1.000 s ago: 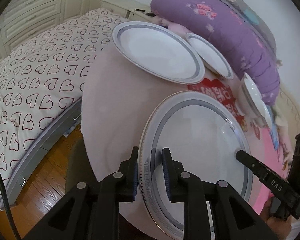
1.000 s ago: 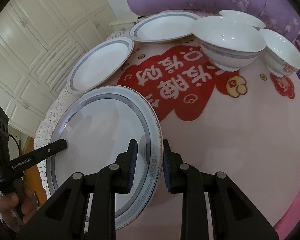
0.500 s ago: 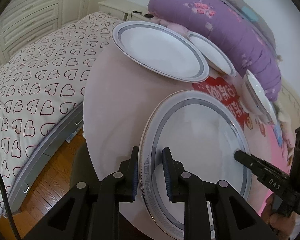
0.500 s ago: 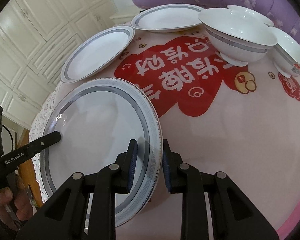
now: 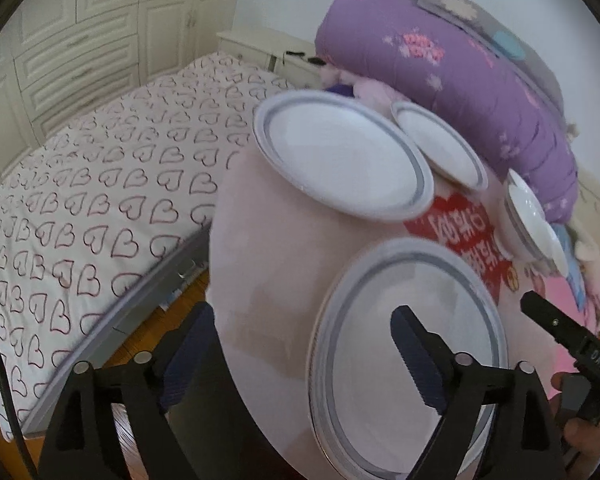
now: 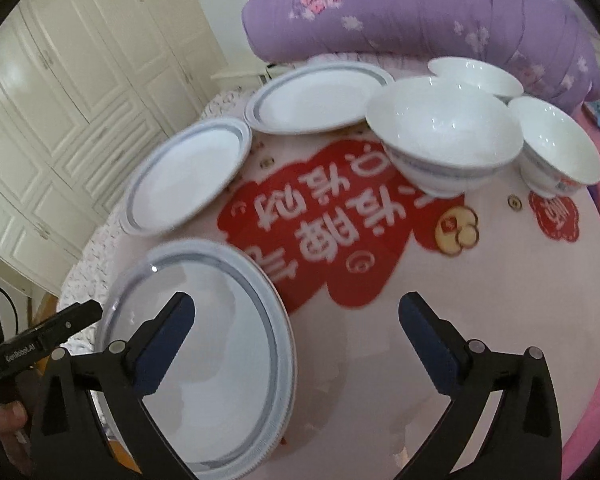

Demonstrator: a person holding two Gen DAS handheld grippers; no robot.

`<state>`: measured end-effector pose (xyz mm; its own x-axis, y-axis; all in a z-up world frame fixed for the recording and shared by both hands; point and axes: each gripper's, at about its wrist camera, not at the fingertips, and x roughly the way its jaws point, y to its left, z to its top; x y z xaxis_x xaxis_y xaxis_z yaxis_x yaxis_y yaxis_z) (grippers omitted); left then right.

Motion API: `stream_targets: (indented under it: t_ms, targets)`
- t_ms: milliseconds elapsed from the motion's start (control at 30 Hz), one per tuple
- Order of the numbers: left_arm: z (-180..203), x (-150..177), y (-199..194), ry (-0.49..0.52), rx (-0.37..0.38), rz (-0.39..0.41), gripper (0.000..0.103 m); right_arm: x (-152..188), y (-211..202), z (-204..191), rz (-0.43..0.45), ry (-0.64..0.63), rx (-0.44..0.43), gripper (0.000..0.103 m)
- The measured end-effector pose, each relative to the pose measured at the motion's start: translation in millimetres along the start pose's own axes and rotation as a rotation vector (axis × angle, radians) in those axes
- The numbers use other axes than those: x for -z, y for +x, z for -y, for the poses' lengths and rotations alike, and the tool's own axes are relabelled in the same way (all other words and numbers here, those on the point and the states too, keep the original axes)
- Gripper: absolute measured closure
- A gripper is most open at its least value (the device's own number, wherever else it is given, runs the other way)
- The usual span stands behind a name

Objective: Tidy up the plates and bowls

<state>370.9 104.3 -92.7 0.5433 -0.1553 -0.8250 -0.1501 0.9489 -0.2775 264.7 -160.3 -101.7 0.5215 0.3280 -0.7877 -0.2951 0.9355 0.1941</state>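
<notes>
A large grey-rimmed plate (image 5: 412,344) (image 6: 204,360) lies flat on the near edge of the round pink table (image 5: 276,248). My left gripper (image 5: 300,344) is open, jaws wide apart astride the plate's left rim. My right gripper (image 6: 296,340) is open, astride the plate's right rim. Two more grey-rimmed plates (image 6: 188,176) (image 6: 316,100) lie further back. Three white bowls (image 6: 444,132) (image 6: 556,144) (image 6: 476,76) stand at the far right.
A bed with a heart-patterned sheet (image 5: 80,184) lies left of the table. A rolled purple quilt (image 6: 420,12) lies behind the dishes. White wardrobes (image 6: 60,100) stand at the left. The table cover has a red printed patch (image 6: 332,216).
Both grippers were shut on the large plate's opposite rims; now both have opened and let it go. The plate rests on the table. Both cameras have pulled back a little.
</notes>
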Motion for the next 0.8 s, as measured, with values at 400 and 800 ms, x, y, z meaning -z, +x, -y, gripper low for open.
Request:
stream_targets:
  t_ms: [400,800]
  targets:
    - [-14.5,-30.9,-27.0,0.001,-0.041,0.102,0.009,-56.8,-5.2,-22.7,0.052,-0.018,-0.095,0.0]
    - [-20.0,-67.2,-15.2,-0.008,-0.096,0.149,0.001,-93.5,13.6,-27.1,0.041,0.034,-0.173,0.0]
